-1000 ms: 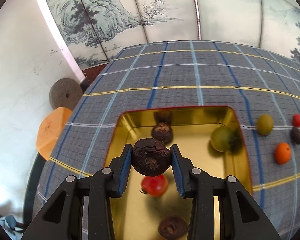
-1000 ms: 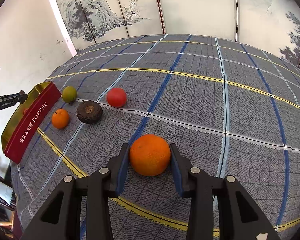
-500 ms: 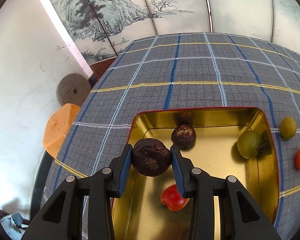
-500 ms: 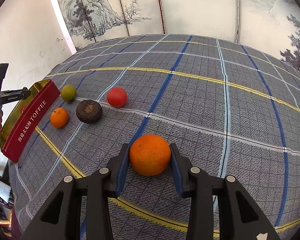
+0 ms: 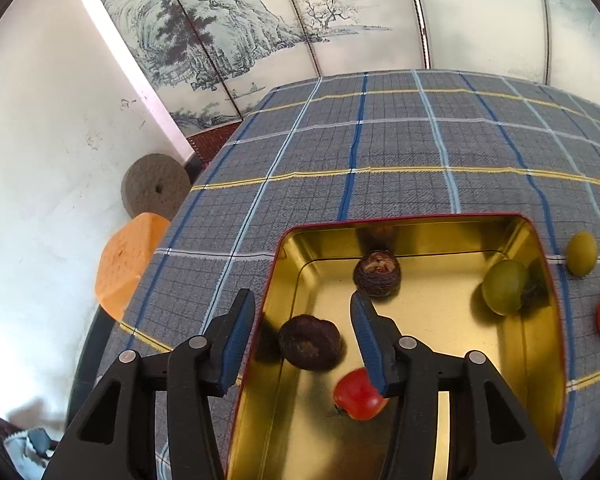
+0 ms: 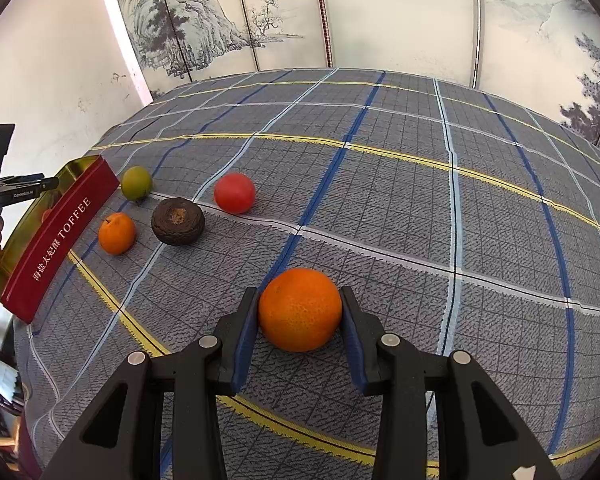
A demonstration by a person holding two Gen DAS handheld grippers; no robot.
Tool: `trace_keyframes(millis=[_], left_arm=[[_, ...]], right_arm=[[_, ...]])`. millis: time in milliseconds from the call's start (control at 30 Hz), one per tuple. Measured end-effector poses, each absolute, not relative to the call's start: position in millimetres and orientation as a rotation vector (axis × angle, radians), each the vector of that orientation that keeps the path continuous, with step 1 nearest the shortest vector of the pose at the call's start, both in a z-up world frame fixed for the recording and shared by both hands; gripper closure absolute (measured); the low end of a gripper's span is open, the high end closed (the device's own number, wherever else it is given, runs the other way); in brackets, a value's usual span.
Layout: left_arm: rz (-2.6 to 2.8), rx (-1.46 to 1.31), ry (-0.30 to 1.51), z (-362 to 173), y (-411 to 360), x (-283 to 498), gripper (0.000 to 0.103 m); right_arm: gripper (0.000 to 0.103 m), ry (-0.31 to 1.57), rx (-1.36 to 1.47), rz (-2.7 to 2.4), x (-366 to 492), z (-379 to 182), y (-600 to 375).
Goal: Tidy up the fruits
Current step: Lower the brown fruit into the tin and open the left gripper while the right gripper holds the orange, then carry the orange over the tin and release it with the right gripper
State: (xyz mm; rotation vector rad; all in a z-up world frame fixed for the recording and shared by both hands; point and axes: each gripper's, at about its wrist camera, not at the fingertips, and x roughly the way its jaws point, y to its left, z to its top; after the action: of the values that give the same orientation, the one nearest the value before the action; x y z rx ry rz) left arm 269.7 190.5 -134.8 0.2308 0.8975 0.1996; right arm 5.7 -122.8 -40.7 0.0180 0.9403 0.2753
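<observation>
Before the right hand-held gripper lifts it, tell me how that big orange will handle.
The big orange is round, so it would probably roll if released. Its dimpled peel likely grips the blue pads well. It spans the jaws of the right hand-held gripper and looks firm, probably not fragile.

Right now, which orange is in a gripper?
The larger orange, clamped in the right gripper; the smaller orange sits loose beside the red tin.

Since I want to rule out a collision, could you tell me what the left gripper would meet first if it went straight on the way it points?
Most likely the dark brown fruit lying in the gold tin, between the open left gripper jaws; depth is uncertain.
</observation>
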Motion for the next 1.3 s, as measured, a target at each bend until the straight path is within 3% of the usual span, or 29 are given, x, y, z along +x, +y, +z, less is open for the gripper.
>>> trace_keyframes(millis=[333, 533, 833, 1300], left_arm=[[0.179, 0.177, 0.827, -107, 164, 204, 0.051], [0.173, 0.124, 0.78, -88, 150, 150, 0.038], [0.182, 0.068, 0.746, -70, 148, 90, 0.036], [0.221, 0.076, 0.645, -39, 145, 18, 0.035]], right_arm=[[0.067, 0.941, 0.019, 0.276, 6, -40, -123], [0.067, 0.941, 0.025, 0.279, 6, -40, -124], [0.067, 0.943, 0.037, 0.293, -14, -35, -117], [0.067, 0.824, 0.042, 0.704, -49, 58, 22]])
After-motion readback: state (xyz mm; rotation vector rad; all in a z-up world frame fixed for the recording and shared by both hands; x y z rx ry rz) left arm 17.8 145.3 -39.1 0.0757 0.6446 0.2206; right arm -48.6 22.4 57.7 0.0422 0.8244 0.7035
